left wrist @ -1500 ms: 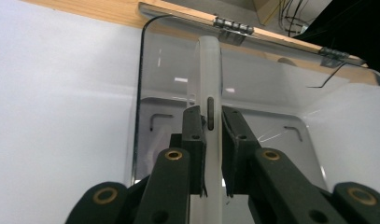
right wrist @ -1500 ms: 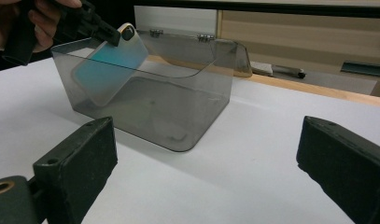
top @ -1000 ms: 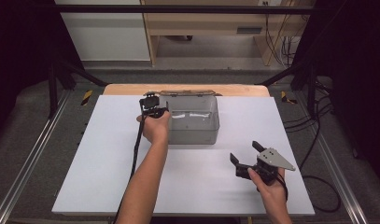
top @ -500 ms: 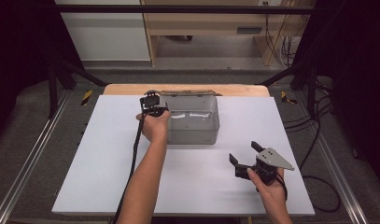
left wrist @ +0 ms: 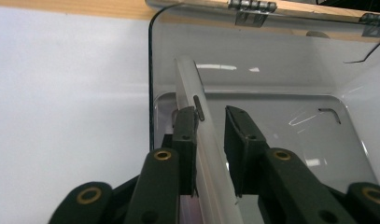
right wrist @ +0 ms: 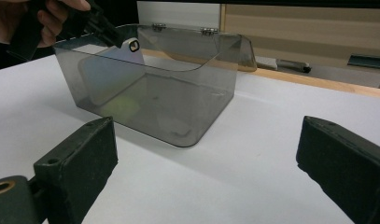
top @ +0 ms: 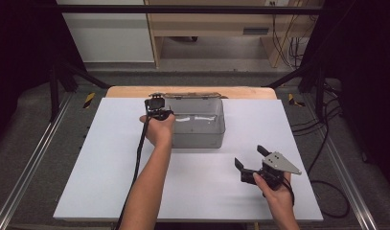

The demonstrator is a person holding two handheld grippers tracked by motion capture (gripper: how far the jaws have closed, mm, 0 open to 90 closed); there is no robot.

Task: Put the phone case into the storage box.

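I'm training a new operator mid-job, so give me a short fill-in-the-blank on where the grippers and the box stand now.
The left gripper has its jaws either side of the clear box's ____ wall.
The right gripper has its jaws ____, holding nothing.
The box's hinged lid stands ____.
The box rests on the white ____.

Missing words: left; open; open; table

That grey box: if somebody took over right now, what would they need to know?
Left gripper: at the box's left end, jaws astride a flat pale card standing on edge inside; a gap shows at one jaw, so the grip is unclear.
Right gripper: open, idle, on the table nearer the person.
Box: back of the table, lid open.
Done: card is inside the box.
Left: probably let go, then shut the lid.
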